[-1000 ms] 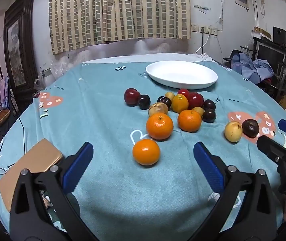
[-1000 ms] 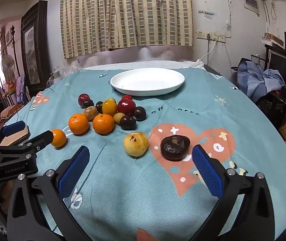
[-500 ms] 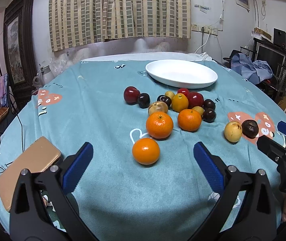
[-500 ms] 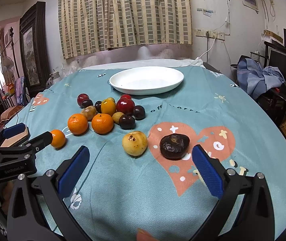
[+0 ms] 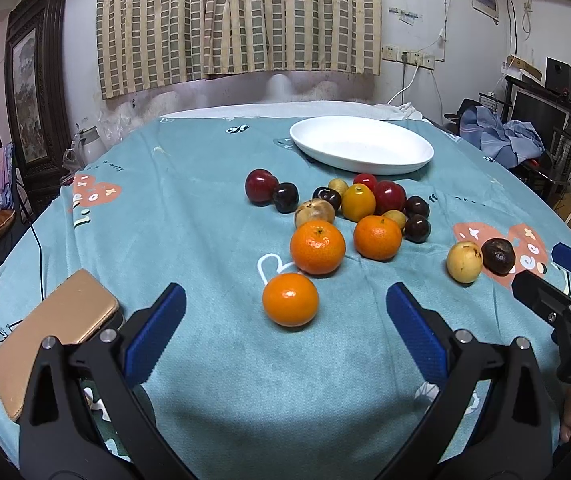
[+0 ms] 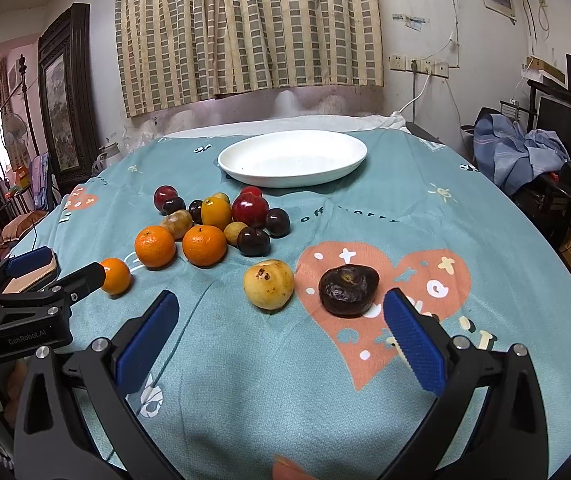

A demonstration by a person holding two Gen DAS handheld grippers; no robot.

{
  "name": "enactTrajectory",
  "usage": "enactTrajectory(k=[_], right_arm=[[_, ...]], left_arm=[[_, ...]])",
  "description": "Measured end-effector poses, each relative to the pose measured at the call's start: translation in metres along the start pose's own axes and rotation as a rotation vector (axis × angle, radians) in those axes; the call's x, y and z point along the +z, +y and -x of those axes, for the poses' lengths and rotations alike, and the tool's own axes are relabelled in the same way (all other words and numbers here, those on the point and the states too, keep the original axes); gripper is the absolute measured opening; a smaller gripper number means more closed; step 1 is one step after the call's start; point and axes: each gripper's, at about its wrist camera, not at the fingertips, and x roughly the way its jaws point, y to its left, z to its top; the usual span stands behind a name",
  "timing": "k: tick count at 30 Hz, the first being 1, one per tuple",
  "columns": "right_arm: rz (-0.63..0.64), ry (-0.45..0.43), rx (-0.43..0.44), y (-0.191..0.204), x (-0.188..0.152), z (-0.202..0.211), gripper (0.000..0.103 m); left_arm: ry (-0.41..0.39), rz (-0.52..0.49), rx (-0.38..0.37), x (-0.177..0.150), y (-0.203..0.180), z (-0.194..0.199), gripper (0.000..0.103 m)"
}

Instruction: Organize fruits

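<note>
Left wrist view: the left tool [image 5: 285, 312] stands wide open and empty over the teal-clothed counter [image 5: 205, 380], its blue pads flanking a lone orange [image 5: 290, 299] at 12 o'clock. Compared with a second ago the scene has barely shifted; the fruits sit a touch lower in frame, and both tools remain spread. A tan phone case [image 5: 51, 332] lies at 9 o'clock, partly behind the tool's arm. Farther on, two more oranges [image 5: 317, 247] front a cluster of dark plums [image 5: 416, 228], red plums [image 5: 389, 197] and small yellow fruits, several hidden behind one another. At 2 o'clock a yellow pear-like fruit [image 5: 463, 261] touches a wrinkled dark fruit [image 5: 498, 256]. Beyond, the white oval plate [image 5: 361, 145] is bare.

From the right wrist view, the right tool [image 6: 281, 320] is also wide open, holding nothing, with the yellow fruit [image 6: 269, 284] and the wrinkled dark fruit [image 6: 348, 290] just ahead between its pads. The left tool [image 6: 57, 272] juts in at 9 o'clock, covering part of the lone orange [image 6: 116, 276]. A fingertip at the bottom edge is cut off.
</note>
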Motion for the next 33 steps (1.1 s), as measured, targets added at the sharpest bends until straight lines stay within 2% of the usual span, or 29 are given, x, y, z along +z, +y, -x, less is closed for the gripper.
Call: enactTrajectory(k=[14,33], right_arm=[[-0.002,0.001,0.001,-0.0005,0.0004,0.0001,0.102],[-0.005,0.001,0.003,-0.0005,0.0007,0.0005,0.102]], left_arm=[[0.003,0.009,-0.009,-0.0064,-0.0068,0.0,0.101],[0.004,0.005,-0.004,0.0011,0.0009,-0.001,0.101]])
